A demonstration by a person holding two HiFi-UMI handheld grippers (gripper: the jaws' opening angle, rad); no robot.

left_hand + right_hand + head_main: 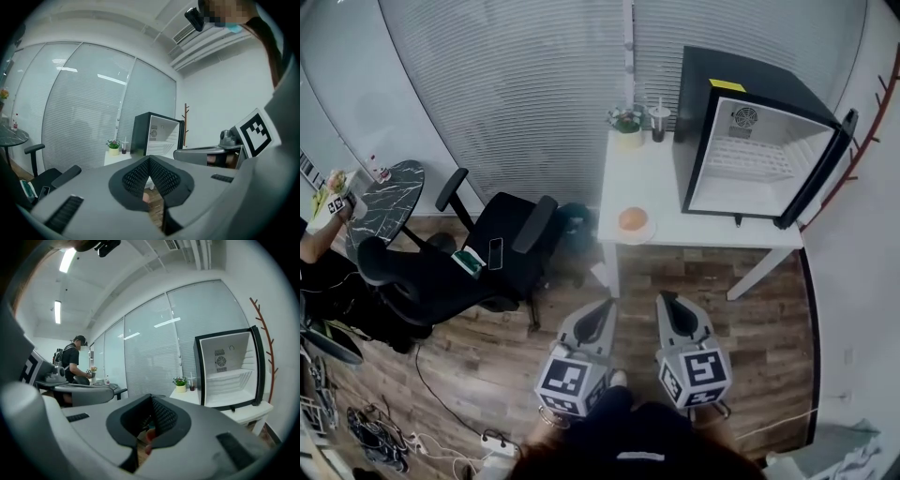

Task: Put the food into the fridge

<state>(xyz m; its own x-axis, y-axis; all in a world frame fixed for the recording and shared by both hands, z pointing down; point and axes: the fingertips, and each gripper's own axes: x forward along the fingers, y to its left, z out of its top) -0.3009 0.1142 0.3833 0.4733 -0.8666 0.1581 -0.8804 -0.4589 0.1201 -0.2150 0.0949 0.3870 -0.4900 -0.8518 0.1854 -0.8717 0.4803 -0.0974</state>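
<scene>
Jaws: both pairs pressed together (empty) | food (633, 219) on table (642, 169), well ahead of them

One fridge (769, 131), one plate (650, 231), one plant (628, 122), one cup (659, 122), two tables (637, 173) (389, 197).

Wood-plank floor (487, 366), cables (441, 398) trailing at near left. Against blind-covered glass walls (525, 94), a white table (694, 230); beside it, a black office chair (487, 248) and a round dark marble table (389, 197). Strip lights (57, 311) overhead; a branch-shaped coat rack (266, 333) by the plain white wall (220, 103).
</scene>
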